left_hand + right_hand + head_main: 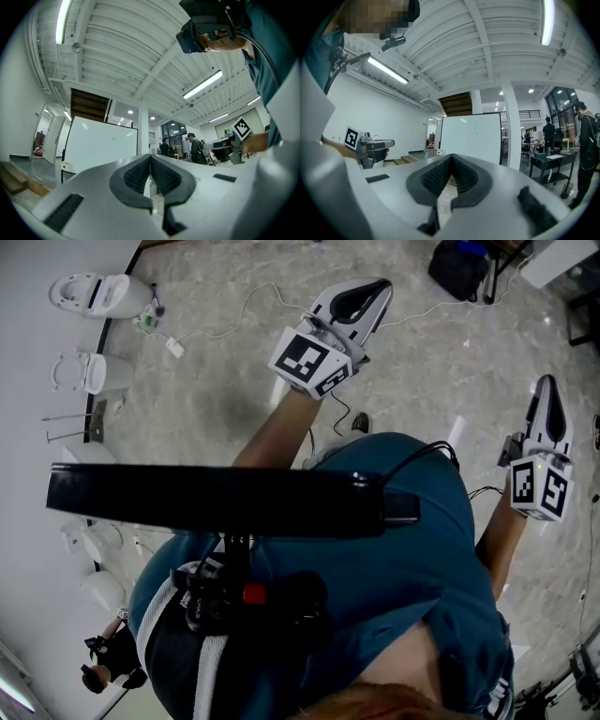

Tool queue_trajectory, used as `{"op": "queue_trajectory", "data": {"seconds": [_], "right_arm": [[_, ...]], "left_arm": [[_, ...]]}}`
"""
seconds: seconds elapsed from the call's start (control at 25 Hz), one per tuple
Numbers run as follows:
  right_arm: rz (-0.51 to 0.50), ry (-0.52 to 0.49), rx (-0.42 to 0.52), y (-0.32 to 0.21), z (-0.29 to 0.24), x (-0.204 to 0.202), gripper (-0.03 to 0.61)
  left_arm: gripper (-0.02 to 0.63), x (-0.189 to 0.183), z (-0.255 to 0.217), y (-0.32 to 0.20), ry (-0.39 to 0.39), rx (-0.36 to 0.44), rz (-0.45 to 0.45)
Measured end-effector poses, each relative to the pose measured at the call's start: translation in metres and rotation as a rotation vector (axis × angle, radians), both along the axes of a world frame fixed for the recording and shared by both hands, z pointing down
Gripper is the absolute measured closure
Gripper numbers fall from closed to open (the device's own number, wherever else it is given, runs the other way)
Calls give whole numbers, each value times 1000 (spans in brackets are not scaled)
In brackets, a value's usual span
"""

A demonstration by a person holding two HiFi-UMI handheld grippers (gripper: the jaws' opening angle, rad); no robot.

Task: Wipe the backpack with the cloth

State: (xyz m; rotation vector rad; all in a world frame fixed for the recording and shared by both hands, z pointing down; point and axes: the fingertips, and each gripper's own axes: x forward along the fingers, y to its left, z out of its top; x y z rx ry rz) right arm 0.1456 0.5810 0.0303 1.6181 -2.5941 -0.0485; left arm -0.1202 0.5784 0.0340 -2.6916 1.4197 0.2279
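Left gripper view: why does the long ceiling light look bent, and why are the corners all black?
In the left gripper view, the wide-angle lens curves straight things, so the long lamp bows, and the round picture leaves black corners. The right gripper view does the same to its ceiling tube, which glows plain white. In the head view, the black bar looks huge because it sits close to the camera.

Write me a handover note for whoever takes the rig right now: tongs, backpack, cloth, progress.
Left tongs: shut, empty, held out in the air.
Right tongs: shut, empty, likewise.
Cloth: in no view. A dark bag lies on the floor ahead, possibly the backpack; cannot tell.
Done: no sign of wiping.
Left: find and grip the cloth, reach the backpack, wipe it.
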Motion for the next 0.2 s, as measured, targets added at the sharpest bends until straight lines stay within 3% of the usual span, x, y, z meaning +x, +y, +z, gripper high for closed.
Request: {"op": "queue_trajectory", "data": {"seconds": [0.2], "right_arm": [[0,5,-7,-4,7,2,578]], "left_arm": [[612,2,8,-5,-3,-6,2]]}}
